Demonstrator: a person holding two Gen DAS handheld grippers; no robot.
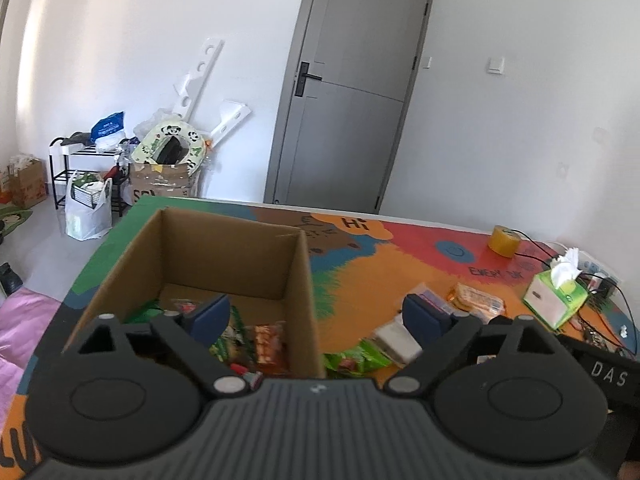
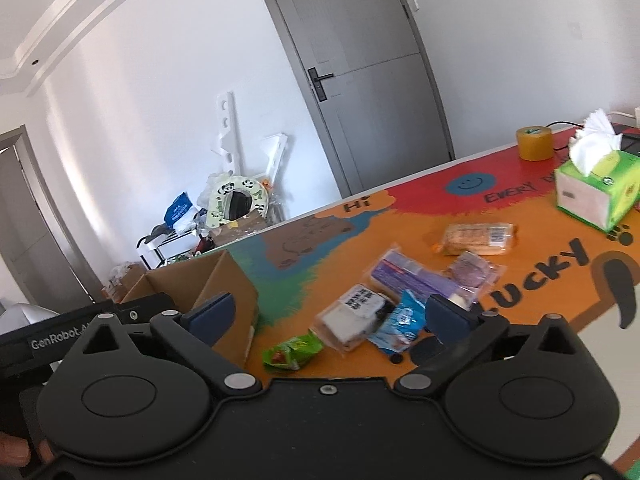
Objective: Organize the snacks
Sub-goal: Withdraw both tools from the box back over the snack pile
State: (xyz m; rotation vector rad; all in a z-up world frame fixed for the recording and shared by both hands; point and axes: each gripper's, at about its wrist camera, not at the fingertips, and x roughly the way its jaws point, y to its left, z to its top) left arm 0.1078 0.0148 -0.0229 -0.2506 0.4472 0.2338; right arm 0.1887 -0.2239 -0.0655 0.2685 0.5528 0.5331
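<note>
- Snacks lie in two groups: some are already down in the cardboard box (image 1: 224, 264), and the rest are strewn loose on the bench (image 2: 400, 208) ahead of your right hand-held gripper (image 2: 326, 312).
- Your left hand-held gripper (image 1: 316, 312) has its jaws spread apart and clamps nothing. One finger hangs over the box interior and the other outside its near wall, so it straddles that wall. That reads as a drop already made into the box.
- Inside the box, below that left finger, you can see green and orange-red packets (image 1: 248, 340); they sit low against the near wall, probably where they fell.
- Your right hand-held gripper is also wide apart and empty. Between and just beyond its fingers lie a green packet (image 2: 292, 350), a white-and-black packet (image 2: 352, 316) and a blue packet (image 2: 404, 320).
- Farther ahead of it sit a purple pack (image 2: 412, 276) and a clear-wrapped biscuit pack (image 2: 476, 238), well apart from the box.
- The loose pile overlaps, so I judge the green packet the easiest next pick: it lies alone, nearest the box.
- Tissue box (image 2: 596, 192) and tape roll (image 2: 534, 142) stand off to the far right; they are likely not yours to sort.
</note>
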